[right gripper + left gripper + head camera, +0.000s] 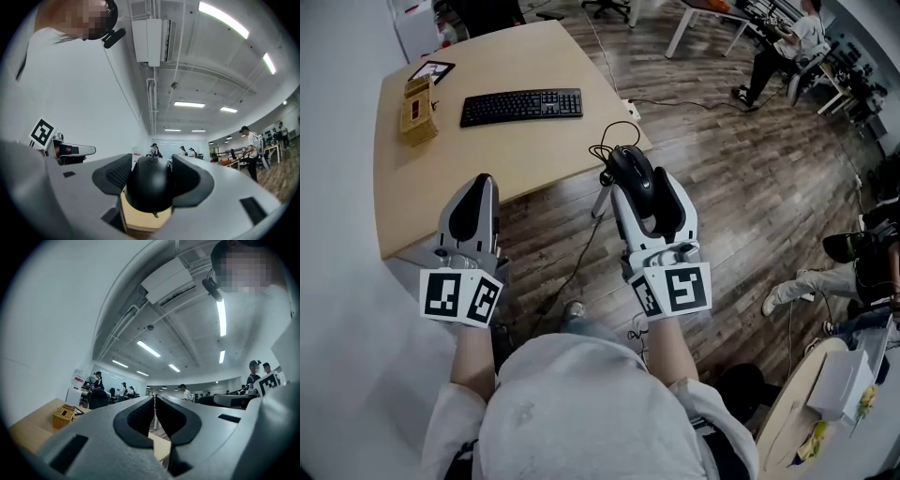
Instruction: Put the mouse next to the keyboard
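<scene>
mouse [633,169]: black, clamped between the jaws of the right gripper [639,184], over the floor [750,187] just off the table's edge, 4 o'clock from the keyboard [521,105].
mouse axis: runs 11 to 5 o'clock, cable end toward 11.
left gripper [478,184]: jaws together, nothing between.
surface: pale wooden table [441,178].
room: open office, dark plank floor.
</scene>
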`<state>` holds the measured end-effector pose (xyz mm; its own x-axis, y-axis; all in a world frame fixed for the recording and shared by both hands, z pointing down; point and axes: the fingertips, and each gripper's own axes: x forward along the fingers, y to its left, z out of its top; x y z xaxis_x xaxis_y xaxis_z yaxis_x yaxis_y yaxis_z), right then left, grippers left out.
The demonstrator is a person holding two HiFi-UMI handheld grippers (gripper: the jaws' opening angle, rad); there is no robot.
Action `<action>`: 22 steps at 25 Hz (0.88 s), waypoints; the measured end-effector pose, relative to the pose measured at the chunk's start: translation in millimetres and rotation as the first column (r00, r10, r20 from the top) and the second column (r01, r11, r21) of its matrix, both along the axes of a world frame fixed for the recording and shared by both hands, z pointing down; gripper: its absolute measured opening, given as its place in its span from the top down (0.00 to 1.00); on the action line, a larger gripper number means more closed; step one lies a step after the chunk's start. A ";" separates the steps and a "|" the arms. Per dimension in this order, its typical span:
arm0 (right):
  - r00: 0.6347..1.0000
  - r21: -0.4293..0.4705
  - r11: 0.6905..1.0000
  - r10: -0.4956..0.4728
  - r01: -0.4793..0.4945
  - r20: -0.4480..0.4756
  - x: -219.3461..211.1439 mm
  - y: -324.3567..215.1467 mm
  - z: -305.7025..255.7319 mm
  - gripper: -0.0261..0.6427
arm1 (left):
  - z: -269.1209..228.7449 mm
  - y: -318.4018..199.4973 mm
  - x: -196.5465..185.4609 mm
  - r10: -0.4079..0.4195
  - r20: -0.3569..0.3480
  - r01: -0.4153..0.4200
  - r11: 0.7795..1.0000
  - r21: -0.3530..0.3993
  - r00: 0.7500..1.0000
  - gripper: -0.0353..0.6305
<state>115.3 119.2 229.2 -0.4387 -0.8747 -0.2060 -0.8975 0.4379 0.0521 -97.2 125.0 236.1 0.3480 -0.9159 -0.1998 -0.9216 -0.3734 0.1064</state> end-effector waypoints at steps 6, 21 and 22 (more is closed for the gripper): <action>0.999 0.003 0.999 -0.032 0.032 0.006 26.1 -47.6 2.3 0.58 | 0.5 -40.2 26.6 -0.040 0.025 0.040 0.999 0.006 0.999 0.92; 0.999 -0.019 0.999 -0.044 0.045 0.028 30.2 -120.5 16.0 0.58 | 8.5 -105.1 23.0 -0.098 0.085 0.098 0.995 0.011 0.992 0.92; 0.999 -0.019 0.999 -0.039 0.039 0.028 28.0 -126.8 16.6 0.58 | 9.2 -111.8 20.9 -0.093 0.085 0.092 0.996 0.011 0.992 0.92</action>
